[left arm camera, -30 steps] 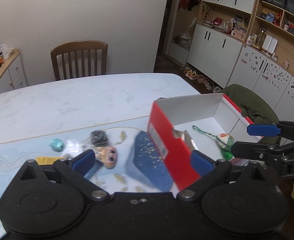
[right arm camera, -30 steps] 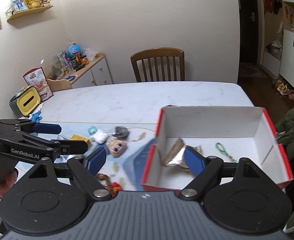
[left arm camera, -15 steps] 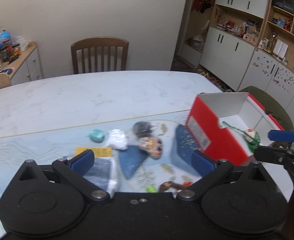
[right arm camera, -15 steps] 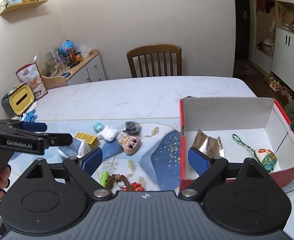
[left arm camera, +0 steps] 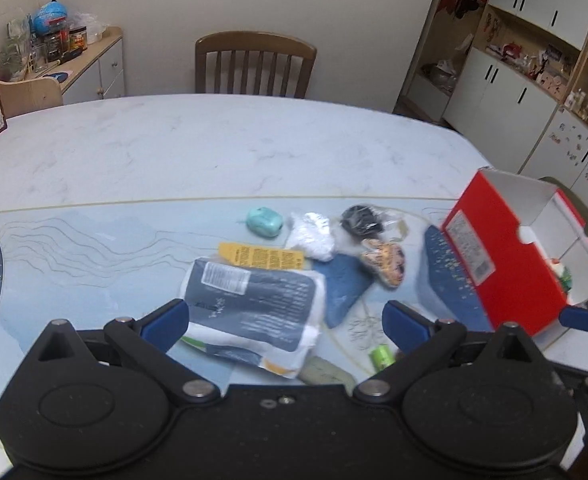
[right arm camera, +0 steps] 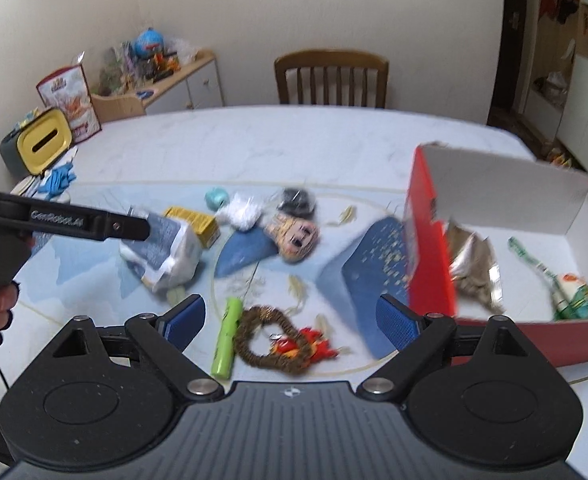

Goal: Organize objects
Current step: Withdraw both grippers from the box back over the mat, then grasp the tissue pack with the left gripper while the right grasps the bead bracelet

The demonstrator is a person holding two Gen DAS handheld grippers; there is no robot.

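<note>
A red box [left arm camera: 505, 264] [right arm camera: 429, 256] with a white inside stands at the table's right and holds a foil wrapper [right arm camera: 473, 264] and a green-corded charm [right arm camera: 569, 292]. Loose on the blue mat lie a dark-labelled packet [left arm camera: 254, 304] [right arm camera: 162, 248], a yellow box [left arm camera: 262, 256], a teal case [left arm camera: 264, 222], a white wad [left arm camera: 311, 234], a doll head [right arm camera: 295, 236], a green tube [right arm camera: 226, 336] and a brown wreath [right arm camera: 278, 336]. My left gripper [left arm camera: 286, 320] is open just above the packet. My right gripper [right arm camera: 292, 320] is open above the wreath.
A wooden chair [left arm camera: 254, 64] stands behind the marble table [left arm camera: 214, 144]. A low cabinet [right arm camera: 182, 76] with clutter is at the back left, a yellow-faced container [right arm camera: 42, 144] and blue gloves [right arm camera: 58, 176] sit at the table's left end. White cupboards [left arm camera: 513, 92] line the right wall.
Both grippers have swung left, away from the red box and over the loose items. The left one now hangs over the packet, the right one over the wreath and green tube.
</note>
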